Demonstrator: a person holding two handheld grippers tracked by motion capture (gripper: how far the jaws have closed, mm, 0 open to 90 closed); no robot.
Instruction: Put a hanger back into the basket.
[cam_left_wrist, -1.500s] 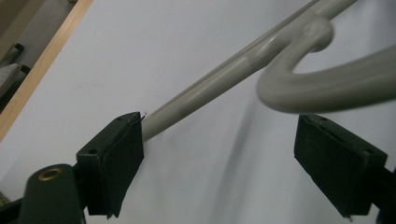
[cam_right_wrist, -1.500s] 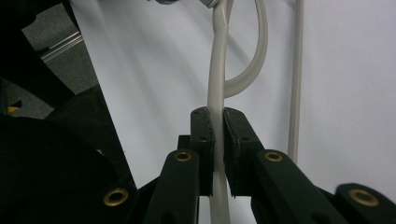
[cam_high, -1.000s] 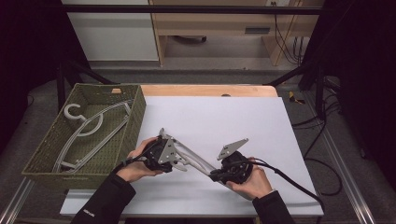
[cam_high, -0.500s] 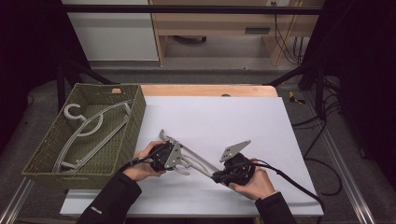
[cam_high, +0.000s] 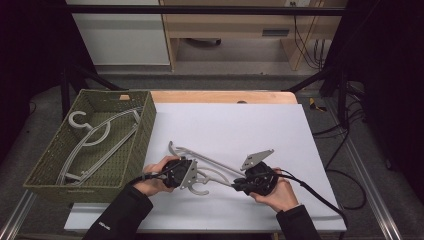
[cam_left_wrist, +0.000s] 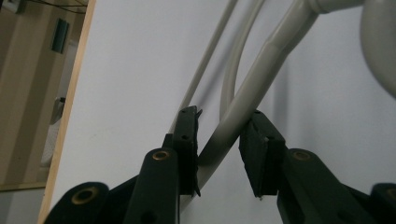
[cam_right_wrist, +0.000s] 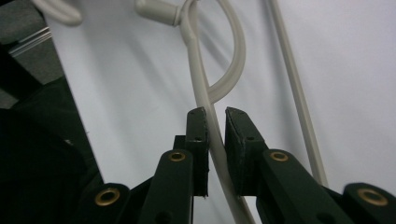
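A grey hanger (cam_high: 210, 167) lies on the white table (cam_high: 260, 125) between two handheld grippers. The left gripper (cam_left_wrist: 219, 140) has just been closing its jaws; the hanger's thick arm crosses between them, touching both pads. The right gripper (cam_right_wrist: 215, 135) has its jaws clamped on a thin hanger rod, with the hanger's curved loop just beyond the jaw tips.

Olive woven basket (cam_high: 142, 131) resting at the worktop's (cam_high: 260, 130) left edge, overhanging it. Inside, grey spare hangers (cam_high: 102, 137) lying flat, hooks toward the far-left corner. Beyond the far edge, pale wooden furniture (cam_high: 235, 30); black cables (cam_high: 350, 165) trailing off the right edge.
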